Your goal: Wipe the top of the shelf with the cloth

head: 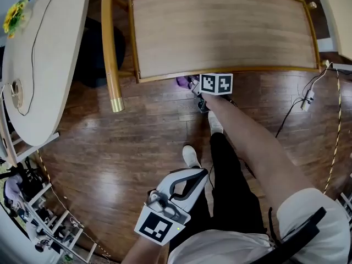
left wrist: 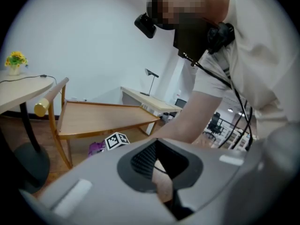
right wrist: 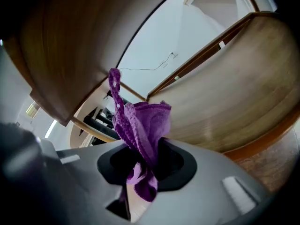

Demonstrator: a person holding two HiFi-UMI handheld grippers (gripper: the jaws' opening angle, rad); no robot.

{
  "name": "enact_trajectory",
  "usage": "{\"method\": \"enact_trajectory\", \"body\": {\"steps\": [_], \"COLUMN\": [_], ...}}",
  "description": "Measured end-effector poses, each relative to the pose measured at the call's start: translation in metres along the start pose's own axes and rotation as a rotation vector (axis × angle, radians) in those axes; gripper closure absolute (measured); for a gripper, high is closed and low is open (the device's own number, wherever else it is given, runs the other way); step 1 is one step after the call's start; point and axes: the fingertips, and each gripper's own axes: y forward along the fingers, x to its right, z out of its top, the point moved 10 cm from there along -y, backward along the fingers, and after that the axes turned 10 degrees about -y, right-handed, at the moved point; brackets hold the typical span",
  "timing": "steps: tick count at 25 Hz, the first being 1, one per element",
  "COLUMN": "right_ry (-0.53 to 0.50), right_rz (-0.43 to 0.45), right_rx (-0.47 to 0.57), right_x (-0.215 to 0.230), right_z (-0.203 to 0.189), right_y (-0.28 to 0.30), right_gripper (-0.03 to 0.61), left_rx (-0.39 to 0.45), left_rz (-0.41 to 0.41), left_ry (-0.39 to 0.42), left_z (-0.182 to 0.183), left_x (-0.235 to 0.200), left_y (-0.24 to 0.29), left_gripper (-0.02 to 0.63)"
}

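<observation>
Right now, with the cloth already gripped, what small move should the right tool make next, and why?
Probably raise the right tool and bring the crumpled purple cloth onto the light wooden shelf top. The cloth is clamped but sits off the front edge, lower than the top.

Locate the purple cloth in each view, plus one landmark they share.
Head view: cloth at upper centre, just under the shelf front edge.
Left gripper view: cloth small, at lower left, below the shelf top.
Right gripper view: cloth at centre, pinched in the right gripper.
Shared landmark: the wooden shelf top, visible in all three views.
</observation>
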Motion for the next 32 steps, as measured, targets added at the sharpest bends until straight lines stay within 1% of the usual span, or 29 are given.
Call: {"method": "enact_trajectory", "body": {"steps": [4,9,14,17,21,25,29,30,32], "right_ry": [-0.003,0.033,0.048,0.048,0.037,0.016,-0.026,-0.038,-0.071], "right_rz": [-0.083,-0.217,-0.353,-0.408,-0.472,-0.558,-0.646,-0.658,-0.655], "right_rx": [0.008,0.058,0.104,0.117,0.115,0.105,0.061,0.057,0.063], "right_x": [0.036,0.087,0.141,0.167,0.195,0.218,0.236,0.237,0.230], "right_z": [0.009,0.020,0.031,0.034,0.036,0.039,0.037,0.037,0.037], "right_y": [-0.042,-0.110,-0.180,-0.215,-0.253,-0.290,-0.317,-0.320,-0.321], "right_gripper": [0.477,0.478,0.479,0.479,0.479,0.479,0.479,0.479,0.479], "left_rx": [-0.006,-0.037,-0.069,-0.078,-0.089,-0.097,-0.088,-0.078,-0.051], "left_rz": [-0.067,-0.153,-0.201,-0.229,-0.241,-0.245,-0.232,-0.227,-0.215], "left_ry": [-0.003,0.041,0.069,0.091,0.097,0.105,0.104,0.102,0.097], "left_z": [0.011,0.017,0.022,0.025,0.026,0.029,0.029,0.029,0.028], "left_x": [0.003,0.010,0.020,0.023,0.024,0.025,0.026,0.026,0.027], "left_y": [0.022,0.048,0.071,0.085,0.099,0.103,0.103,0.103,0.100], "left_gripper": [0.595,0.595,0.595,0.595,0.595,0.595,0.595,0.595,0.595]}}
